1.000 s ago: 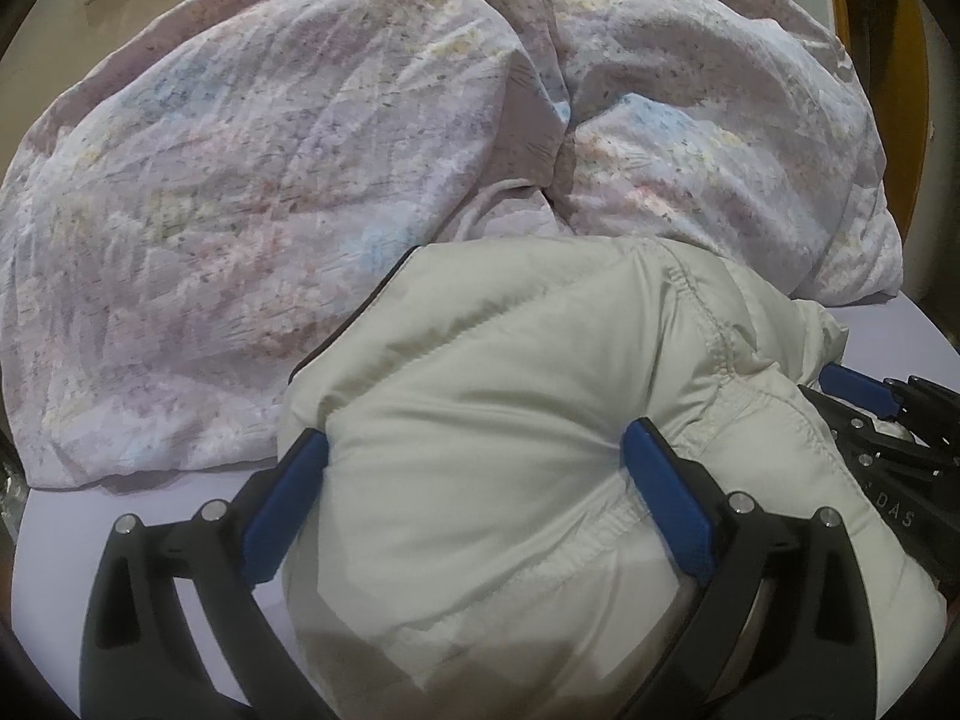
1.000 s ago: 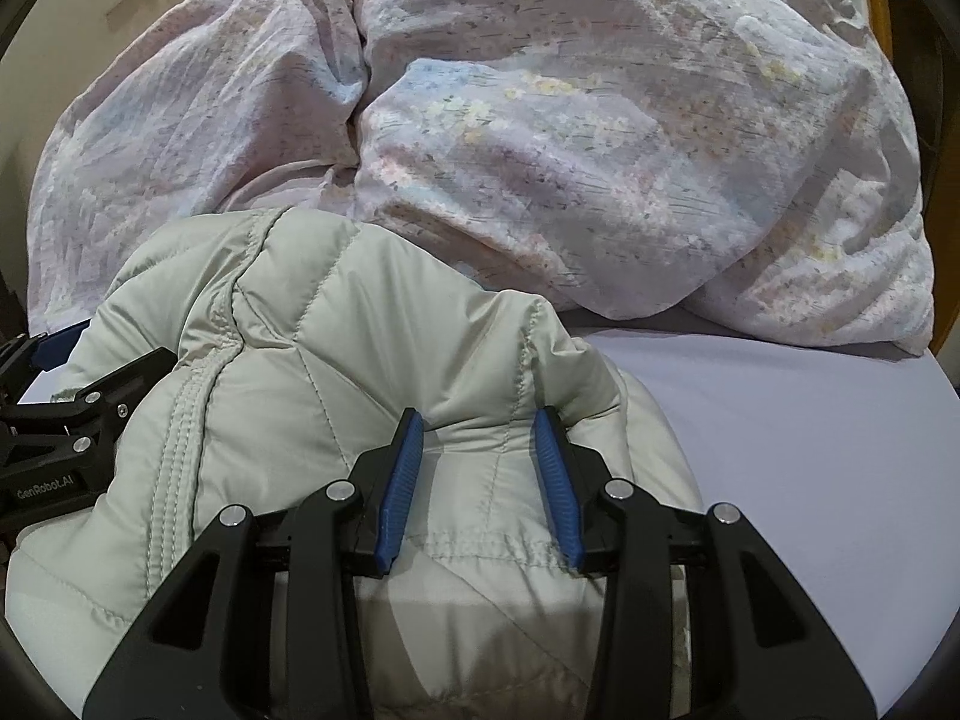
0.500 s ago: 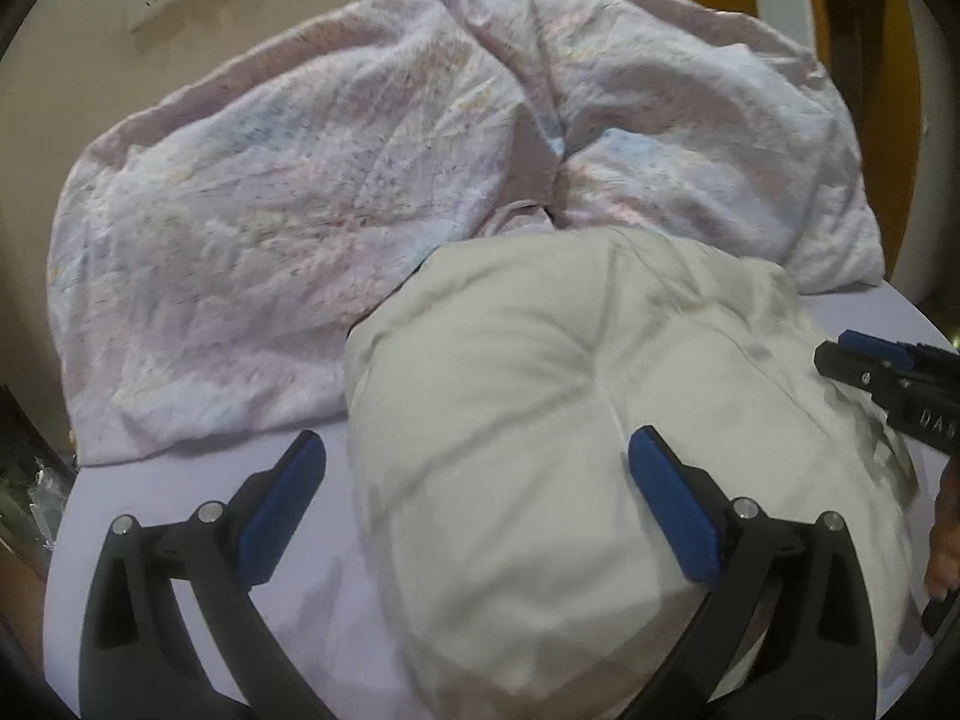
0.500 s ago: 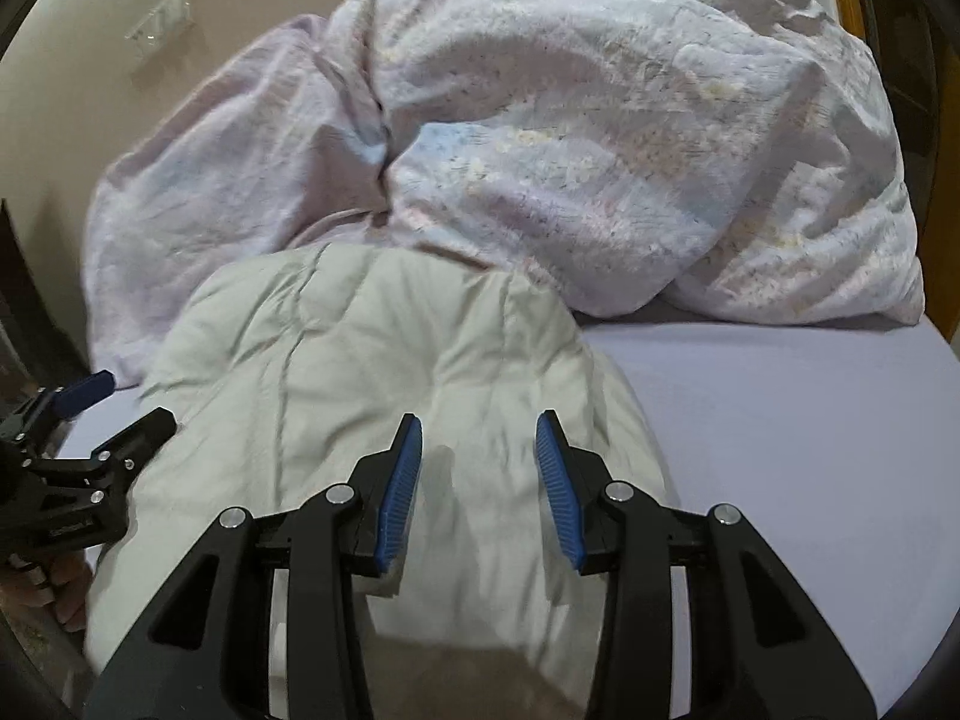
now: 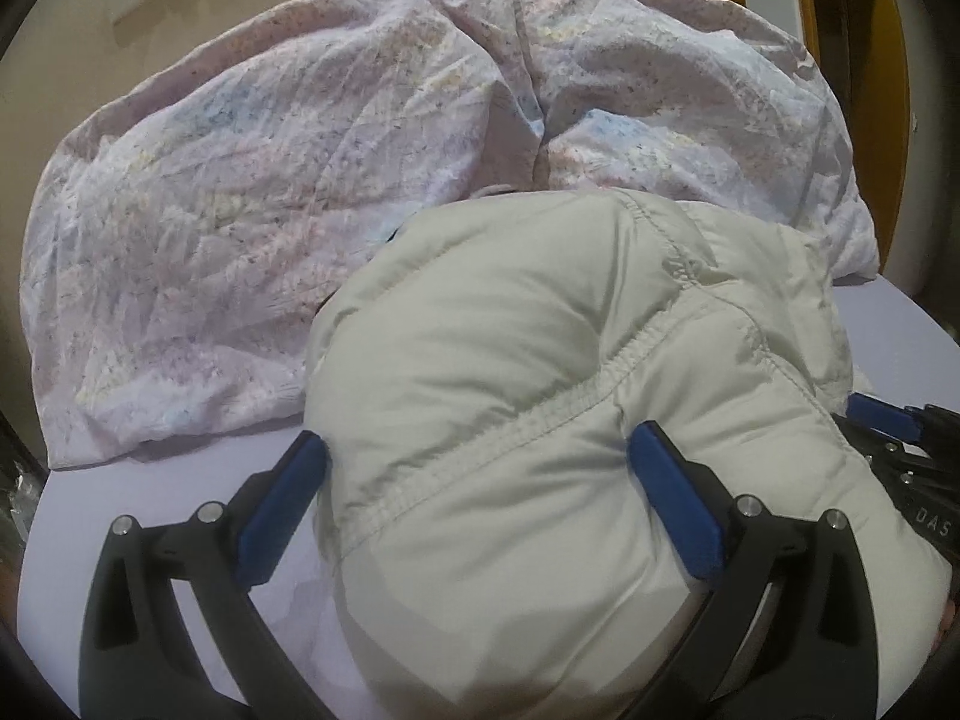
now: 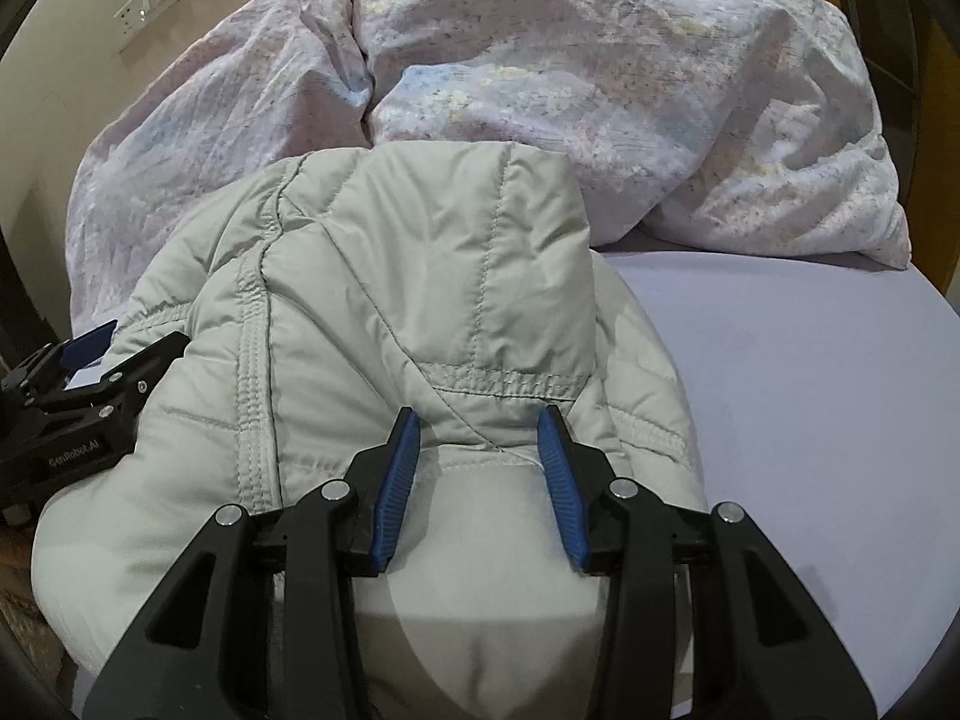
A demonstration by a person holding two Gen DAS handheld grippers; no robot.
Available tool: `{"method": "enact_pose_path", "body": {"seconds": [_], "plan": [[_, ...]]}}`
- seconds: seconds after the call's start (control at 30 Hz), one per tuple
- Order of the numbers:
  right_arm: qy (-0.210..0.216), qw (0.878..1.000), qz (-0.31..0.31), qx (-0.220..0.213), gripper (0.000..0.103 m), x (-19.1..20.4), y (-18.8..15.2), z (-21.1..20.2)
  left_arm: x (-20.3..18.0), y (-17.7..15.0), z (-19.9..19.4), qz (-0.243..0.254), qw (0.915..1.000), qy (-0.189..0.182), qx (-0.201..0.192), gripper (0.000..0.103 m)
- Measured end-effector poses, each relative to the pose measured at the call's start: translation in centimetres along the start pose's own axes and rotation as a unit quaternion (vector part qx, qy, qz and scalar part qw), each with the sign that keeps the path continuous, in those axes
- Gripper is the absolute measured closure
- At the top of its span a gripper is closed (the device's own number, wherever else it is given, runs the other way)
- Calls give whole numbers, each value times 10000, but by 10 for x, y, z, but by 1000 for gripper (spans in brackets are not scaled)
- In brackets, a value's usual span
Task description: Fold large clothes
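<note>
A pale grey-green puffer jacket (image 5: 510, 348) lies bunched on the lilac bed sheet (image 5: 150, 480). My left gripper (image 5: 480, 480) stands wide open against its near edge. The padded bulk bulges between the blue pads, and the right pad dents the fabric. In the right wrist view the jacket (image 6: 390, 252) has a quilted flap folded over on top. My right gripper (image 6: 480, 438) is part open, its pads on either side of a stitched ridge without pinching it. Each gripper shows in the other's view: the left gripper (image 6: 90, 384) at the jacket's left side, the right gripper (image 5: 888, 426) at its right.
A crumpled floral duvet (image 5: 270, 180) is heaped behind the jacket, right up against it. Bare sheet (image 6: 810, 420) stretches to the right of the jacket. A beige wall with a socket plate (image 6: 147, 6) stands behind, and a wooden frame (image 5: 882, 30) at far right.
Half a second ago both grippers were drawn back off the jacket. Both have since moved forward, so the jacket sits between their jaws again. Jaw widths look unchanged.
</note>
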State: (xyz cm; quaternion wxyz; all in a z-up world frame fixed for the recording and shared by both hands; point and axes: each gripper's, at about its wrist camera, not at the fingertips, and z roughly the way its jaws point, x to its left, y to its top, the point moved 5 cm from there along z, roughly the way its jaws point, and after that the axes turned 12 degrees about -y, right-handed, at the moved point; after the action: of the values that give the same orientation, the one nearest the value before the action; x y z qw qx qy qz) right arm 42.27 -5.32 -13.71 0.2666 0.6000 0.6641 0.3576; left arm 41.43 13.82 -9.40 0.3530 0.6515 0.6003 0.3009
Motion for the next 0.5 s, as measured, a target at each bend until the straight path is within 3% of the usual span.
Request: {"method": "enact_pose_path", "body": {"seconds": [0.2,0.3,0.37,0.5], "plan": [[103,9997,7,235,58,-7,11,-9,-3,-1,-27,-124,9999,64,47,3],[156,9997,99,139,46,-14,11,-28,-15,-9,-56,-132,9998,-136,-44,3],[218,9997,63,96,46,-15,4,-39,-23,-16,-67,-89,9997,-199,-56,2],[55,9994,-139,296,45,-9,-11,-25,-31,-36,-58,-279,9993,-222,89,2]]}}
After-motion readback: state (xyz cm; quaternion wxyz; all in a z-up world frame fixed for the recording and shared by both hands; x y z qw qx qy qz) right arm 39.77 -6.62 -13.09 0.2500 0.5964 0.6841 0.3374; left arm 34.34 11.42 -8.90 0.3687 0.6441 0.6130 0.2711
